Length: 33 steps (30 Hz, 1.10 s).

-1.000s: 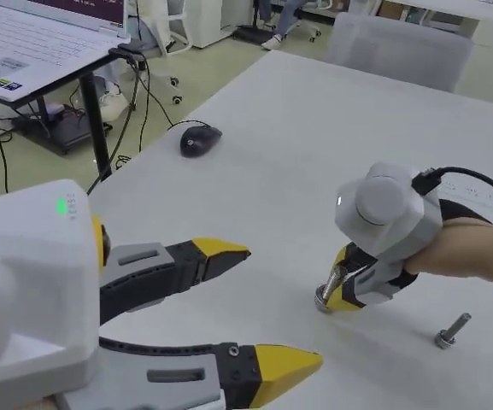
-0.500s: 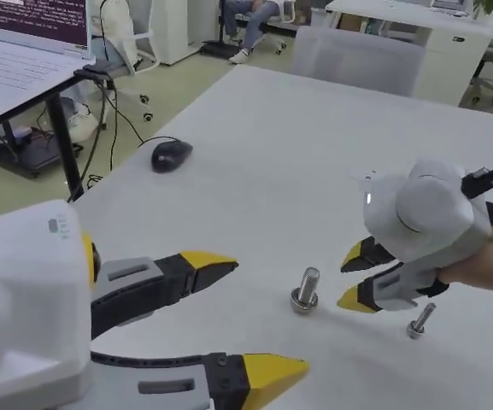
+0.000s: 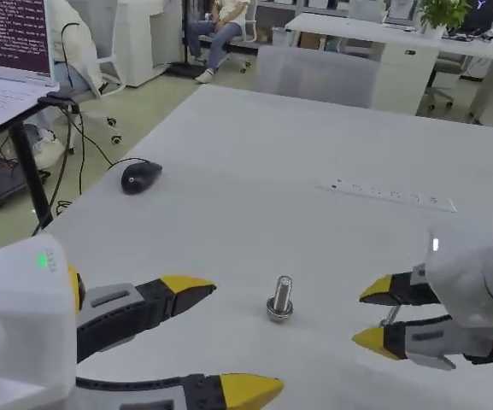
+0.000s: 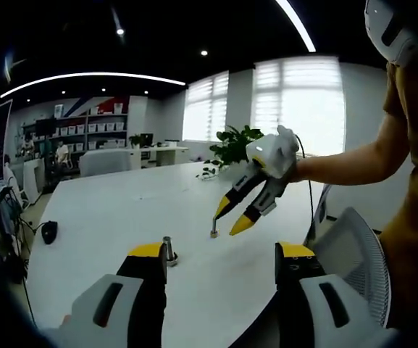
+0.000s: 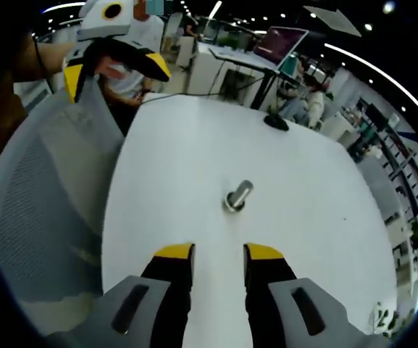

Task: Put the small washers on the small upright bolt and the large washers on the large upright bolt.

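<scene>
Right tongs (image 4: pixel 225 223) agape beside small bolt (image 4: pixel 214 231)

Head view, near edge of worktop (image 3: pixel 314 162): small bolt (image 3: pixel 390 315) mostly hidden behind the right gripper (image 3: pixel 362 318). A sliver of shaft shows between its parted jaws; head and base are covered. Right gripper's body is cut off by the picture's right edge. Left gripper (image 3: pixel 239 337) body is cut by the left and bottom edges, close and blurred. Large bolt (image 3: pixel 281 298) has a ring at its base, washer count too small to tell. In the left gripper view the small bolt is tiny, washers unreadable. Laptop (image 3: pixel 2 34) is cropped at the top-left corner.
</scene>
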{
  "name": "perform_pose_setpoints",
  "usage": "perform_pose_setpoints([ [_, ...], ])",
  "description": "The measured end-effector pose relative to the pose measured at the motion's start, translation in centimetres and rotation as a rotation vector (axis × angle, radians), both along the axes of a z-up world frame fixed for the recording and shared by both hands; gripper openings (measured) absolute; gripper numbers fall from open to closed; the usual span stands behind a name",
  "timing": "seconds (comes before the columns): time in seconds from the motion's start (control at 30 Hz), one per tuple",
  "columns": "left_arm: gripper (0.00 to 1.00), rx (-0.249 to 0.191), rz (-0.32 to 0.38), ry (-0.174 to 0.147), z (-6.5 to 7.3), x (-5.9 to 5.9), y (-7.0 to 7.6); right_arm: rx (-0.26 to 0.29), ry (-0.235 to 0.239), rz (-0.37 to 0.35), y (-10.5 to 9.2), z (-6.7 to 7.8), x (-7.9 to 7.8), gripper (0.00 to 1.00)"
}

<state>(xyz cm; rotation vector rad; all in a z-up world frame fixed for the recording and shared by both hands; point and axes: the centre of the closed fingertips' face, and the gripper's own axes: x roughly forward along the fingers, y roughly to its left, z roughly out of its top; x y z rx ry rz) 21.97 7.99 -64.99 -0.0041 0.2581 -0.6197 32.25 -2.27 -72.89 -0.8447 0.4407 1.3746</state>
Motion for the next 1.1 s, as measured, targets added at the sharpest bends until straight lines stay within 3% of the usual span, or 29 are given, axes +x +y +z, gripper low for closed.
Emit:
perform_pose_setpoints([
  [0.17, 0.60, 0.012, -0.005, 0.018, -0.3, 0.1, 0.4, 0.146, 0.067, -0.085, -2.3, -0.1, -1.4, 0.32],
  [0.37, 0.60, 0.013, -0.019, 0.020, -0.1, 0.3, 0.0, 0.216, 0.104, -0.214, -5.9, -0.9, -2.4, 0.35],
  [0.53, 0.60, 0.013, -0.036, 0.032, -0.4, 0.6, -0.8, 0.322, 0.124, -0.305, -7.3, 0.1, -2.6, 0.36],
  [0.83, 0.60, 0.026, -0.079, 0.043, -0.7, 0.9, -2.2, 0.347, 0.118, -0.374, -10.2, 0.2, -2.8, 0.37],
  [1.1, 0.60, 0.033, -0.078, 0.052, -0.7, 0.5, -2.6, 0.394, 0.150, -0.368, -10.2, 0.6, -3.3, 0.42],
])
